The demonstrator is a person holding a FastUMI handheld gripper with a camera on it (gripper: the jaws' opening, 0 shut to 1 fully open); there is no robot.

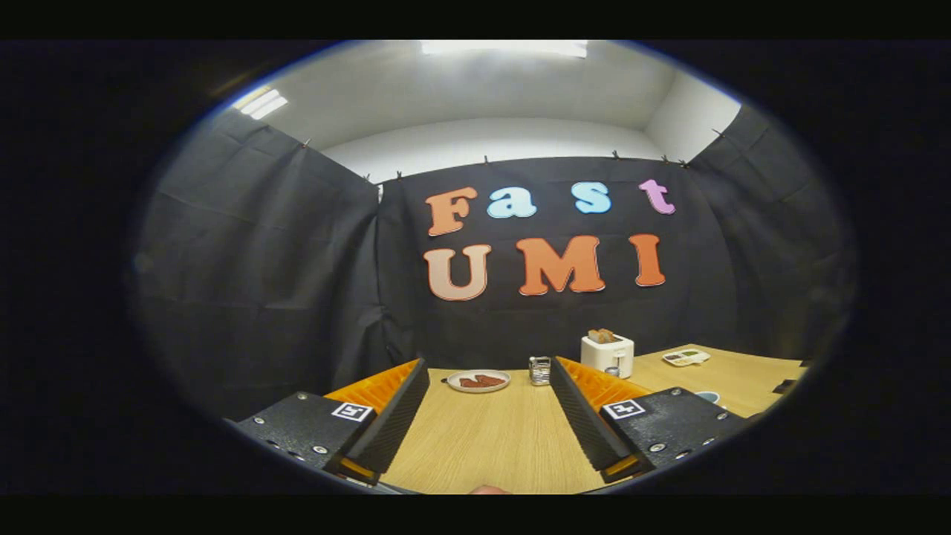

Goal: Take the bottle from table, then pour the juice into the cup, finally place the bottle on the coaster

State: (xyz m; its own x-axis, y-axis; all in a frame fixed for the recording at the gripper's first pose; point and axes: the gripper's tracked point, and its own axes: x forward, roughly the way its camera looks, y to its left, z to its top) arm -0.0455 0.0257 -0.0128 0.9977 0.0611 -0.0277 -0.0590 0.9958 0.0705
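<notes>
The gripper (487,416) hangs over the near part of the wooden table (483,446) with its fingers spread wide and nothing between them but bare tabletop. Beyond the fingers, at the far edge, stand a plate (478,381) with something brown on it, a small metal container (539,370) and, to the right, a toaster (608,353); further right lies a flat white item (686,357), and a round rim (708,396) peeks past the right finger, cup or coaster I cannot tell. I cannot make out the bottle, so this fits either a reach toward it or a hand drawn back after setting it down.
</notes>
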